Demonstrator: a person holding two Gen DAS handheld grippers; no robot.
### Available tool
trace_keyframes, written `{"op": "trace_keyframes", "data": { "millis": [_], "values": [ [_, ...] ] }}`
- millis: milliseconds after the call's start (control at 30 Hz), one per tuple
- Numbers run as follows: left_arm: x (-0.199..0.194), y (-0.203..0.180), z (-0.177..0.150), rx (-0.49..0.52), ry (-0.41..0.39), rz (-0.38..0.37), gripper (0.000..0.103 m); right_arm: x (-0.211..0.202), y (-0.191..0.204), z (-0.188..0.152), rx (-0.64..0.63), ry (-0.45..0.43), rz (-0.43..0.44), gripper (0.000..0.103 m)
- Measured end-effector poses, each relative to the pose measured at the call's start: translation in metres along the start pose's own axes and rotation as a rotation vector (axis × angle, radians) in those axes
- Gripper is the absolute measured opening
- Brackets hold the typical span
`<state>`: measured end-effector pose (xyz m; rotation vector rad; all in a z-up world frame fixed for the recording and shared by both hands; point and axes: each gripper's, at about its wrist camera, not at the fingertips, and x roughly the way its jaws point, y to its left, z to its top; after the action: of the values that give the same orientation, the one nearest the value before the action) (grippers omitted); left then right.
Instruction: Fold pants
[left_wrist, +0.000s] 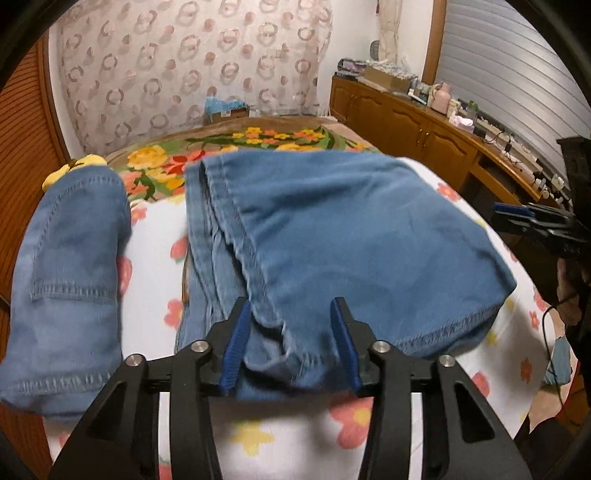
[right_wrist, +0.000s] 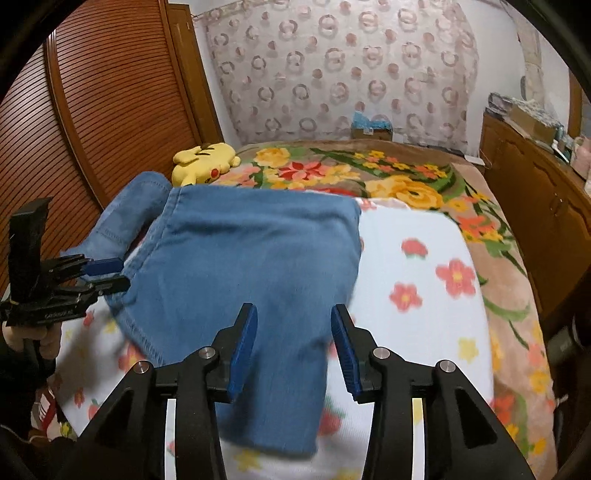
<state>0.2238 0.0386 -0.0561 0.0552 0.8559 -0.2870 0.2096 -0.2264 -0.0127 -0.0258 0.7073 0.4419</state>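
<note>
We note the surroundings first: a yellow plush toy (right_wrist: 205, 162) lies at the far left of the bed, just beyond a second denim piece (left_wrist: 70, 280) that sits left of the work area, apart from the main garment. A cardboard box (left_wrist: 225, 110) stands against the patterned curtain (left_wrist: 192, 62) at the bed's far end. A wooden cabinet (left_wrist: 417, 125) with clutter on top runs along the right; a slatted wooden door (right_wrist: 110, 96) lies to the left.

The pants (left_wrist: 351, 236), blue denim, lie folded on a white flowered blanket (right_wrist: 417, 280) over the bed's floral cover (right_wrist: 406, 181). Their long axis runs from the near edge away toward the curtain; stitched hems face us.

The left claw (left_wrist: 291, 345) stands spread, with a hem corner between its pads, not pinched. The right claw (right_wrist: 293, 349) is likewise spread, a near flap of denim lying loose between the pads.
</note>
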Motion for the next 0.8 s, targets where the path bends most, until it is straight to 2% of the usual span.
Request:
{"op": "trace_keyframes", "data": {
  "millis": [167,300,600,700,767,800],
  "values": [
    [0.005,0.006,-0.012,-0.007,0.031,0.007,0.015,-0.002,0.001,-0.015,0.030,0.026,-0.001,0.044],
    [0.002,0.015,-0.018,-0.031,0.027,0.013,0.011,-0.001,-0.002,-0.018,0.051,0.039,-0.002,0.045],
    [-0.016,0.004,-0.016,-0.018,-0.013,0.034,0.012,0.002,0.000,-0.023,0.088,0.063,0.021,0.050],
    [-0.021,0.001,-0.015,-0.022,-0.029,0.022,0.018,0.005,0.002,-0.023,0.097,0.066,0.022,0.050],
    [-0.023,-0.001,-0.013,-0.025,-0.035,0.010,0.035,0.007,0.002,-0.023,0.099,0.069,0.020,0.051],
    [-0.023,-0.003,-0.013,-0.021,-0.038,0.005,0.040,0.008,0.001,-0.023,0.101,0.071,0.019,0.051]
  ]
}}
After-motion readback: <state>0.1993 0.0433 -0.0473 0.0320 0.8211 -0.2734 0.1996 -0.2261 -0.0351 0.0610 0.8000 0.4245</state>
